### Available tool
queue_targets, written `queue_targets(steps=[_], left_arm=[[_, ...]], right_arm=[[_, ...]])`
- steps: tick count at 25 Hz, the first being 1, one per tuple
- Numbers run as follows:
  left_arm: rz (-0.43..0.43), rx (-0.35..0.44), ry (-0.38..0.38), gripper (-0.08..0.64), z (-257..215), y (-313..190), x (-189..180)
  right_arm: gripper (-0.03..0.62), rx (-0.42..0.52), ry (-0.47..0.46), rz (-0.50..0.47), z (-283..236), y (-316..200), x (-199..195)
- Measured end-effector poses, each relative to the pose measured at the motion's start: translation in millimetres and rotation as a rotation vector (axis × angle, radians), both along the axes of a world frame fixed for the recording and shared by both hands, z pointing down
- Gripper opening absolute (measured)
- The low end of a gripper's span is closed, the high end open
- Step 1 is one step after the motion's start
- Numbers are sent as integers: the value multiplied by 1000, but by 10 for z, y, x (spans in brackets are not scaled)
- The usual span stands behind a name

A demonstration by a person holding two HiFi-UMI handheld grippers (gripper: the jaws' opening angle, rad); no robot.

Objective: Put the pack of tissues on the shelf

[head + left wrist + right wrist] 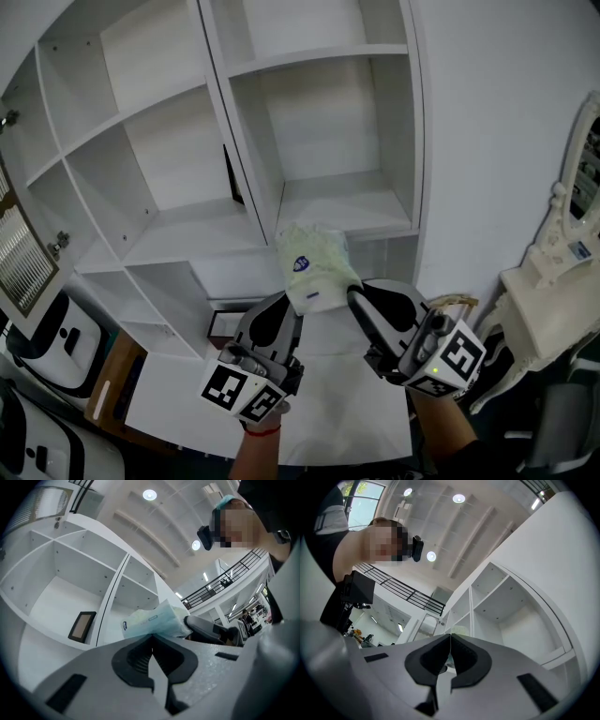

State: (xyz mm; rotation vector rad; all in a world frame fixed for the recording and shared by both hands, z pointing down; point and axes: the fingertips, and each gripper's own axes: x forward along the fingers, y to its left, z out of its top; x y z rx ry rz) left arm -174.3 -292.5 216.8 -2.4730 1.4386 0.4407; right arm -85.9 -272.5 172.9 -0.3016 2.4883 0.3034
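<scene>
Against the plain white wall stands a tall shelf (342, 202) of smooth white boards, with square, open-fronted compartments. Held up before its lower middle compartment is the pack of tissues (315, 265), a soft, pale green block in crinkly clear plastic with a small blue oval label. The left gripper (289, 302) and right gripper (354, 294), grey with black ridged pads, each clench a lower edge of its wrapper.
</scene>
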Motion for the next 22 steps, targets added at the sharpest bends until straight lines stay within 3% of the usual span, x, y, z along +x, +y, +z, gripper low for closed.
queue_targets(steps=[9,22], left_arm=[[49,22,-6,8,-221,-344,-10],[157,-45,-29,8,-137,-807,-96]], right_arm=[[6,7,-41,50,-188,-322,-15],[6,-43,-20,264,-103,-876,-95]])
